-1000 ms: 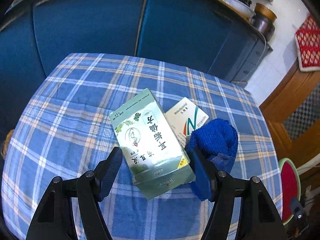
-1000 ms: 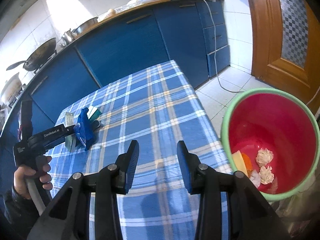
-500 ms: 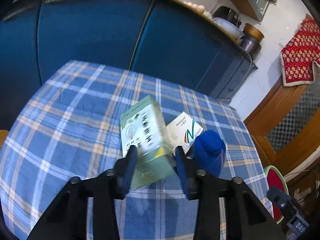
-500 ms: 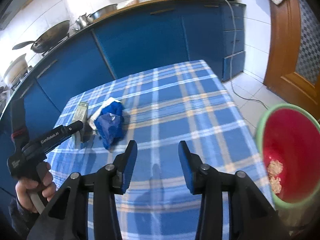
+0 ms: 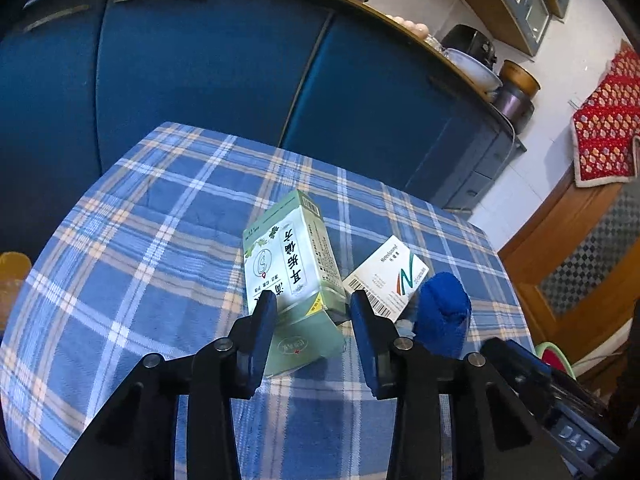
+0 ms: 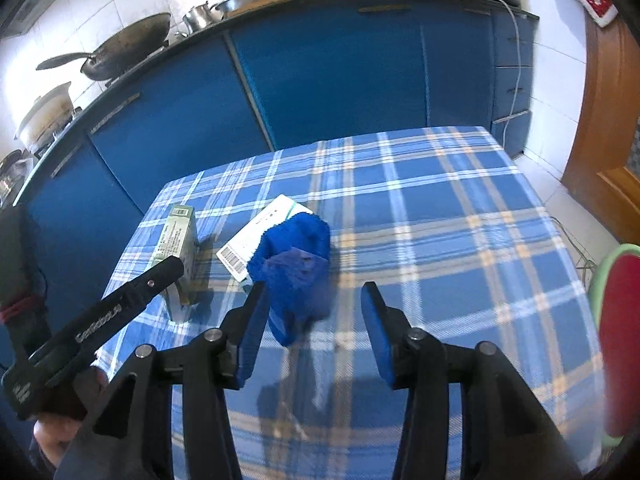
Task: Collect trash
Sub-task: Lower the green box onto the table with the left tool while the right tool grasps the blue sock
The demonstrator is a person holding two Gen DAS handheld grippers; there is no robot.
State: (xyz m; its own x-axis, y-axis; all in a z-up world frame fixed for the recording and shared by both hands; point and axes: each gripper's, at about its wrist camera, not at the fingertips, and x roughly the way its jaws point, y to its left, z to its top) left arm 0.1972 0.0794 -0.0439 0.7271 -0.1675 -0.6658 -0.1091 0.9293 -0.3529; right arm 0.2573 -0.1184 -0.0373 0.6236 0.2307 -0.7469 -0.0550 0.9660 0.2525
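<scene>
A pale green carton with black characters stands tilted up between the pads of my left gripper. The pads press its sides while the jaws open slightly. In the right wrist view the carton stands on edge at the left finger. Beside it lie a flat white medicine box and a crumpled blue cloth. My right gripper hovers low over the table, its jaws opening with nothing between them. The blue cloth lies just ahead of its left finger, partly over the white box.
The blue plaid tablecloth covers the table. A red bin with a green rim stands on the floor off the table's right edge. Blue kitchen cabinets run behind the table. A wooden door is at the right.
The left jaws closed on the green carton, which tipped up from lying flat. The right gripper swung left from beside the red bin toward the blue cloth, and its jaws widened.
</scene>
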